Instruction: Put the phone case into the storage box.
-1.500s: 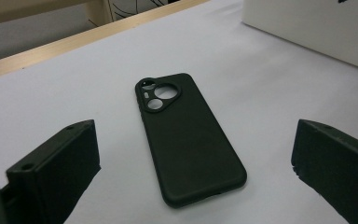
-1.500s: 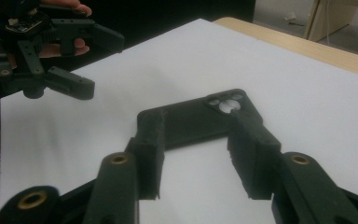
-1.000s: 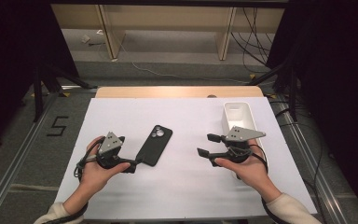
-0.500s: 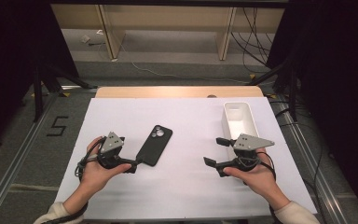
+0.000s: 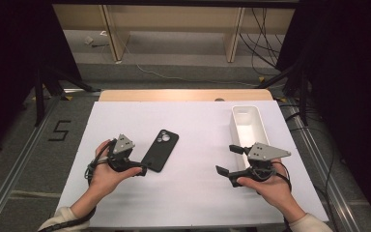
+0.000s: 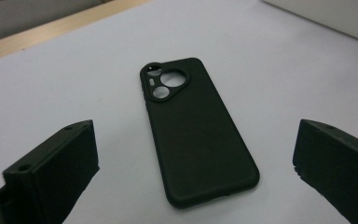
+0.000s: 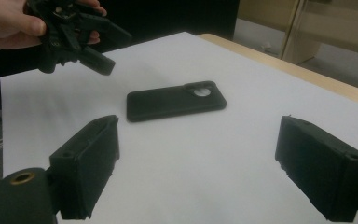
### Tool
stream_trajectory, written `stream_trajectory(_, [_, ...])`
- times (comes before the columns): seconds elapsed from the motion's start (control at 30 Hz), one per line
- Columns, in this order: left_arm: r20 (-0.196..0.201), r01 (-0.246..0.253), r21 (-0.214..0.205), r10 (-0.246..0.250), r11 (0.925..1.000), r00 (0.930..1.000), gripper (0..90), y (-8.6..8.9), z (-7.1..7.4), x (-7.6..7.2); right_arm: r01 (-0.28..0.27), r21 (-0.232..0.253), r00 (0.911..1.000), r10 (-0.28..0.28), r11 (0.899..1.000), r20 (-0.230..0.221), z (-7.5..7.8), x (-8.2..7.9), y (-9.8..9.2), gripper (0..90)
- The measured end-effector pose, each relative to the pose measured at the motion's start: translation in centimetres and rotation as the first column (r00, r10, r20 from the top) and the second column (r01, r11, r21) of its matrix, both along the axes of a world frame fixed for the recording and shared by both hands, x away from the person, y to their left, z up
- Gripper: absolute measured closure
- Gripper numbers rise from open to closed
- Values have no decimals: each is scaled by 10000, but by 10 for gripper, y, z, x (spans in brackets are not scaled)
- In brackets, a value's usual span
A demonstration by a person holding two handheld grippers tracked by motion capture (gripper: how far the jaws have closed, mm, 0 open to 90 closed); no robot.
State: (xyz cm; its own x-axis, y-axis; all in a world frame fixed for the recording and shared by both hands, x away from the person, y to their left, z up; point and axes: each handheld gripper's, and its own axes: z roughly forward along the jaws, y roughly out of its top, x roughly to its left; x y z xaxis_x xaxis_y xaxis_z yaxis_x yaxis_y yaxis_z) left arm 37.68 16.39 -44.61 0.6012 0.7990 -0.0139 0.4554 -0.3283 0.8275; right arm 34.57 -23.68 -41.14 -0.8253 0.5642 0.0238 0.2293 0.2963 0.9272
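A black phone case (image 5: 160, 150) lies back up on the white table sheet, its camera cutout toward the far side. My left gripper (image 5: 137, 162) hovers just left of it, open; in the left gripper view the case (image 6: 196, 130) lies ahead between the wide-apart jaws of that gripper (image 6: 196, 154), untouched. My right gripper (image 5: 227, 159) is held near the white tray (image 5: 258, 126), open, its jaws having just been opening with nothing between them. In the right gripper view its jaws (image 7: 200, 154) frame bare sheet, with the case (image 7: 175, 100) and the left gripper (image 7: 74, 39) beyond.
The long white tray stands at the right of the sheet (image 5: 198, 125) and looks empty. A wooden table edge (image 5: 183, 94) runs along the far side. Metal rails (image 5: 24, 159) flank the table.
My right gripper has drawn back toward the near edge, away from the tray, and its jaws stand wider. The left gripper and the case have not moved.
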Motion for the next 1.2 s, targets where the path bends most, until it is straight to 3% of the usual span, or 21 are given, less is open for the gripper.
stream_trajectory(0.73, [-625,-4,615,42,9981,9980,0,-33,-18,36,-91,47,9998,90,9999,155,-1,-7,-2,144])
stream_trajectory(1.2, [-1173,-2,1130,136,9936,9930,0,-50,-30,56,-59,210,9997,54,9998,225,-1,-11,-6,144])
